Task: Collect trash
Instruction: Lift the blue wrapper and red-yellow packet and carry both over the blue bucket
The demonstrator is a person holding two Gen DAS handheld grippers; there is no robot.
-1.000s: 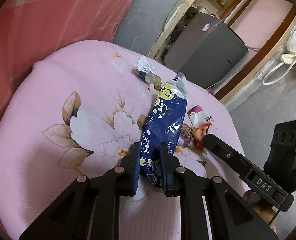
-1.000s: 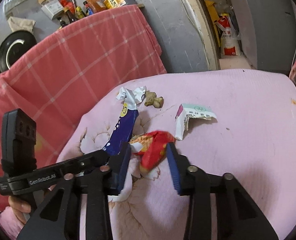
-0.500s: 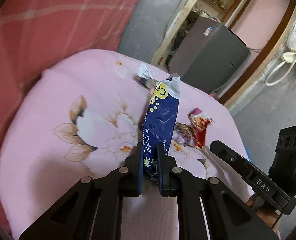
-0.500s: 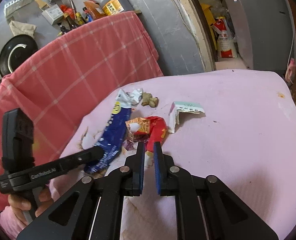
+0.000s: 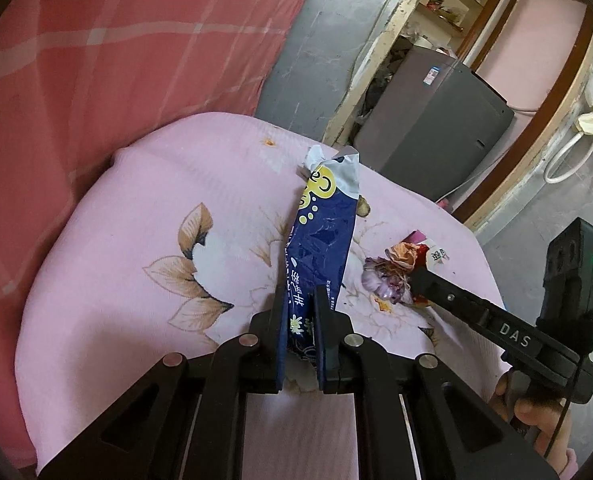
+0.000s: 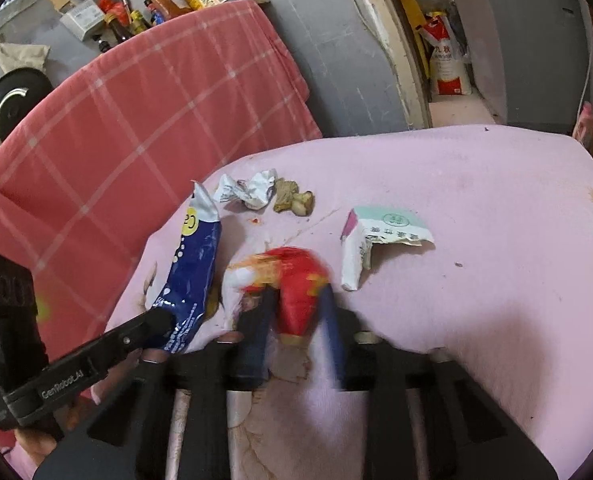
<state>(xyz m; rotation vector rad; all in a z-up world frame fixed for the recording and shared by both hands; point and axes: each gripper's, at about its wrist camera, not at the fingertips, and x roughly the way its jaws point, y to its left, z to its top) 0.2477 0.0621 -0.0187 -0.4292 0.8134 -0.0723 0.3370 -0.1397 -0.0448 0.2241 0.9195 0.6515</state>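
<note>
Two hand-held grippers work over litter on a pink flower-printed cloth (image 5: 144, 208) covering a soft surface, with a red checked blanket (image 6: 136, 128) beyond it. The left gripper (image 5: 299, 300) has its jaws drawn narrow and clamped on the near end of a long dark-blue foil snack wrapper with a yellow and silver torn top (image 5: 320, 240), which stands up from the cloth and leans away toward the far side. Just right of it, the right gripper (image 6: 296, 304), blurred in its own view, has its jaws set either side of a crumpled red and orange plastic wrapper (image 6: 296, 280) and has just been closing on it; the pads appear to pinch its lower end. A purple-tinged scrap of skin (image 5: 380, 280) lies at that gripper's tip in the left view. Further off on the cloth lie a crushed white foil scrap (image 6: 248, 192), a brownish lump of food waste (image 6: 292, 200) just beside it, and, to the right, a torn white and pale-green paper carton (image 6: 380, 232). A grey appliance (image 5: 428, 128) stands on the floor past the far edge
</note>
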